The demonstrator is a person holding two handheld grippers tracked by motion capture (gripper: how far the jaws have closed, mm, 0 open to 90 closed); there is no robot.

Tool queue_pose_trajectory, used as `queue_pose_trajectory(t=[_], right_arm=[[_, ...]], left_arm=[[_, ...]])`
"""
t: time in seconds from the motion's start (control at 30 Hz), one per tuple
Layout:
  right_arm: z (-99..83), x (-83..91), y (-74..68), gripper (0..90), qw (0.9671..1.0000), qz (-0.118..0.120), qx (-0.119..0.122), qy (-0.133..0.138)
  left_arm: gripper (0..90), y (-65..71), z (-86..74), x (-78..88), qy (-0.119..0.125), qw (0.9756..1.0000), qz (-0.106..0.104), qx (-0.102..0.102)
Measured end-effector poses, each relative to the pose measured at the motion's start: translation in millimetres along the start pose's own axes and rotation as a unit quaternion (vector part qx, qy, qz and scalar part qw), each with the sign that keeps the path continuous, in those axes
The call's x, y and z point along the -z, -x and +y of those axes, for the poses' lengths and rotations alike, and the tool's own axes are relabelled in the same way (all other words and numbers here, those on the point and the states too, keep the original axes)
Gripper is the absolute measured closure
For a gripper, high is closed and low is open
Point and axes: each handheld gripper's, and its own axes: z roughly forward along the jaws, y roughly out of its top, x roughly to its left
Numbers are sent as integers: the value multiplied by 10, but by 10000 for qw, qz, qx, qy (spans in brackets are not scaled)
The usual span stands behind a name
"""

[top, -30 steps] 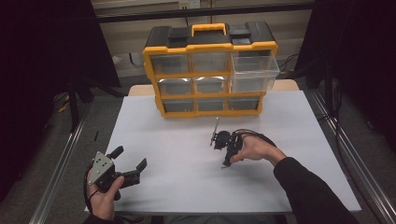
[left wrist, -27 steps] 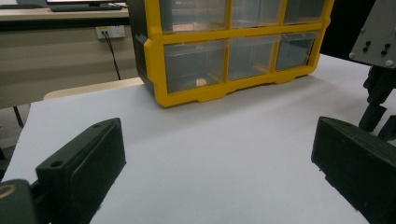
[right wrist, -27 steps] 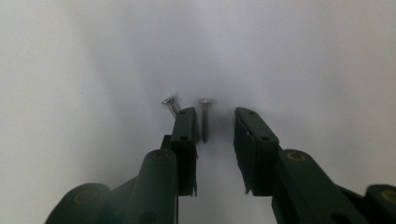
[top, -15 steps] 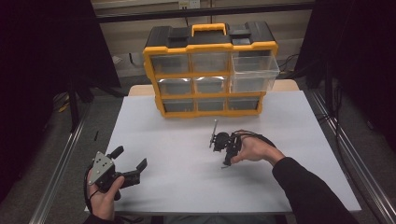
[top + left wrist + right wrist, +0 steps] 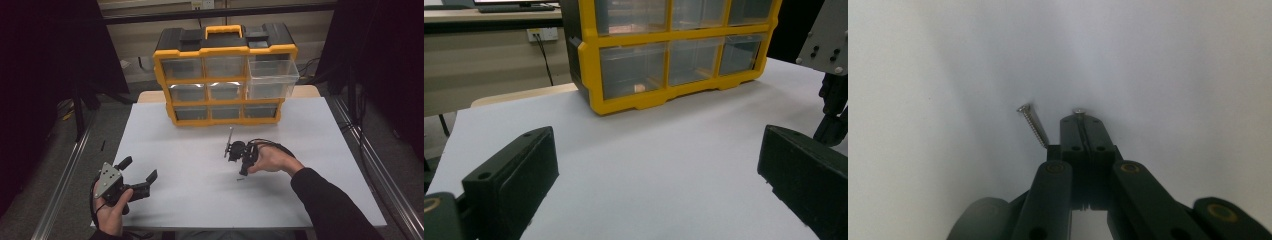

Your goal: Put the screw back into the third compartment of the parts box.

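The right gripper (image 5: 1081, 117) has just been closing its jaws, apparently pinching a screw (image 5: 1078, 111); another screw (image 5: 1032, 122) is lying beside. The left gripper (image 5: 134, 175) is resting wide open on the worktop (image 5: 190, 150).

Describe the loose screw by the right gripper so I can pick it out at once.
Start at the yellow drawer organizer at the far edge of the white table and come toward the person to the right gripper, tips down on the white surface. The loose screw lies flat beside its shut jaws, threaded shank reaching the jaw block. A second screw is clamped between the tips, only its head showing.
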Motion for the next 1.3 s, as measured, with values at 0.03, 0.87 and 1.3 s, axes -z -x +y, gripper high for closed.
queue_pose_trajectory(t=[0.03,0.87,1.3], right_arm=[[-2,1,3,887,10000,9,-2,5],[-58,330,49,888,9962,333,-311,741],[-29,563,-30,888,9941,296,-139,1032]], left_arm=[[27,0,0,0,1,10000,0,0],[27,-4,-2,1,-13,10000,3,-3],[27,-4,-1,1,-12,10000,5,-3]])
